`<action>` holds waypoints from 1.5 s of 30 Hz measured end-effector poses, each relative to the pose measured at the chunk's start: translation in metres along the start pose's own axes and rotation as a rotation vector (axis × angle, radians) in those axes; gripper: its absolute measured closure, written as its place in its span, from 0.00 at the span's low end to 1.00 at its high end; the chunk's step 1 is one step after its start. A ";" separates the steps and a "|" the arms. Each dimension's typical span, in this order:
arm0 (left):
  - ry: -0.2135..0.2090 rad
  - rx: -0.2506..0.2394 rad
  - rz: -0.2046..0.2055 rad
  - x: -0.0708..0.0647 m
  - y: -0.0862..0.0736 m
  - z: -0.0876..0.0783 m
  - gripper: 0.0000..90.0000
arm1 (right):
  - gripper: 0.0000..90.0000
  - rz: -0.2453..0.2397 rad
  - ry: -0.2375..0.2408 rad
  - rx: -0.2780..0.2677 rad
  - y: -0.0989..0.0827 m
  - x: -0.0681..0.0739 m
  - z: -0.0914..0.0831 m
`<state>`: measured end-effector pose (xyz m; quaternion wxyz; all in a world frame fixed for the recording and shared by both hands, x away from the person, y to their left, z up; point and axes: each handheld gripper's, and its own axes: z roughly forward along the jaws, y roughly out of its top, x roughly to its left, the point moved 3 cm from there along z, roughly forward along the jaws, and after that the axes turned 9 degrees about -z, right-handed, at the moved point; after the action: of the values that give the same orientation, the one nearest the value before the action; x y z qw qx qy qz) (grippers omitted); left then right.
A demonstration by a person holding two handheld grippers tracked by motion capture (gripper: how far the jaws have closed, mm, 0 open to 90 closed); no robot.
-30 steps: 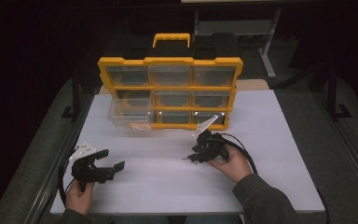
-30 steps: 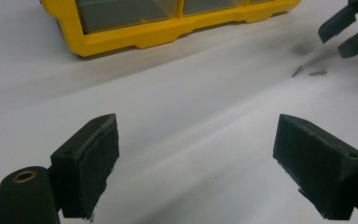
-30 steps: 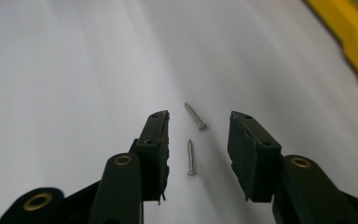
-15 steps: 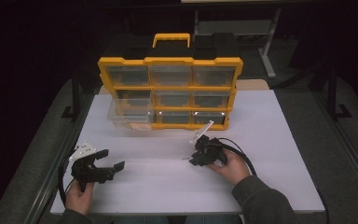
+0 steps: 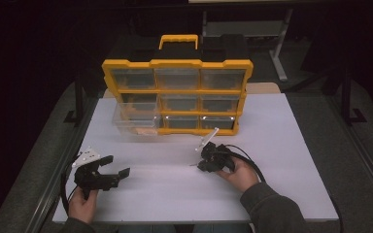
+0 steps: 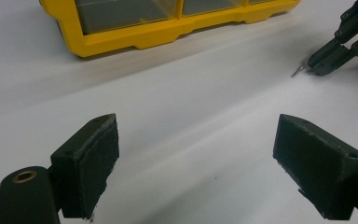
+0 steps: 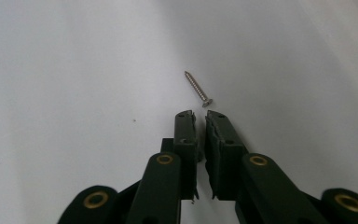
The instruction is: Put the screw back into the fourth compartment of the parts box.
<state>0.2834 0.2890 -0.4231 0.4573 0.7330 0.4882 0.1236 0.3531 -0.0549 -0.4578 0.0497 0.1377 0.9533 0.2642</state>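
The right tongs [image 7: 199, 113] lie low over the white bench [image 5: 291, 145] with their jaws pressed almost together and gripping nothing; a small silver screw [image 7: 197, 88] lies flat on the bench just beyond their tips, its head nearest them and its point aimed away. Lying loose there, the screw looks either freshly set down or about to be pinched up; which of the two cannot be told. Well to the side of the screw, the left tongs [image 5: 115, 166] rest near the bench's front edge with jaws spread wide and empty, apparently parked until needed. Behind the screw stands the yellow parts organiser [image 5: 177, 94], its clear drawers facing the person; one drawer [image 5: 135, 121] at its lower left is pulled out, plausibly where the screw belongs.
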 end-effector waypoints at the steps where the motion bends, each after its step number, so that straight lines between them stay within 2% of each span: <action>1: 0.000 0.000 -0.001 0.000 0.000 0.000 0.15 | 0.93 0.000 0.000 -0.001 0.000 0.000 0.000; 14: -0.002 -0.005 -0.008 -0.001 0.000 0.000 0.15 | 0.96 0.031 0.026 -0.004 -0.001 -0.004 0.000; 17: -0.003 -0.006 -0.011 -0.002 0.000 0.000 0.15 | 0.96 0.039 0.047 -0.006 0.000 -0.005 -0.001; 23: -0.003 -0.006 -0.011 -0.002 0.000 0.001 0.15 | 0.96 0.045 0.054 -0.037 0.005 -0.007 -0.011; 24: -0.003 -0.007 -0.012 -0.002 0.000 0.000 0.15 | 0.96 0.050 0.055 -0.038 0.006 -0.008 -0.014; 25: -0.003 -0.007 -0.013 -0.002 0.000 0.000 0.15 | 0.96 0.095 0.053 -0.015 0.007 -0.006 -0.018; 26: -0.003 -0.007 -0.014 -0.002 0.000 0.000 0.15 | 0.96 0.103 0.055 -0.016 0.008 -0.006 -0.021; 27: -0.003 -0.007 -0.014 -0.002 0.000 0.000 0.15 | 0.96 0.043 0.050 -0.059 0.010 -0.011 -0.020; 31: -0.003 -0.007 -0.014 -0.002 0.000 0.000 0.15 | 0.96 0.085 0.057 -0.051 0.014 -0.010 -0.030; 38: -0.002 -0.006 -0.013 -0.001 0.000 0.000 0.15 | 0.96 0.071 0.062 -0.076 0.026 -0.015 -0.045; 42: -0.003 -0.005 -0.013 -0.001 0.000 0.000 0.15 | 0.96 0.045 0.060 -0.122 0.037 -0.021 -0.058; 45: -0.003 -0.006 -0.014 -0.002 0.000 0.000 0.15 | 0.96 0.045 0.051 -0.133 0.043 -0.023 -0.068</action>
<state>0.2822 0.2878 -0.4228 0.4611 0.7285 0.4920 0.1206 0.3740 -0.0591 -0.3772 0.0287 0.1486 0.9313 0.3313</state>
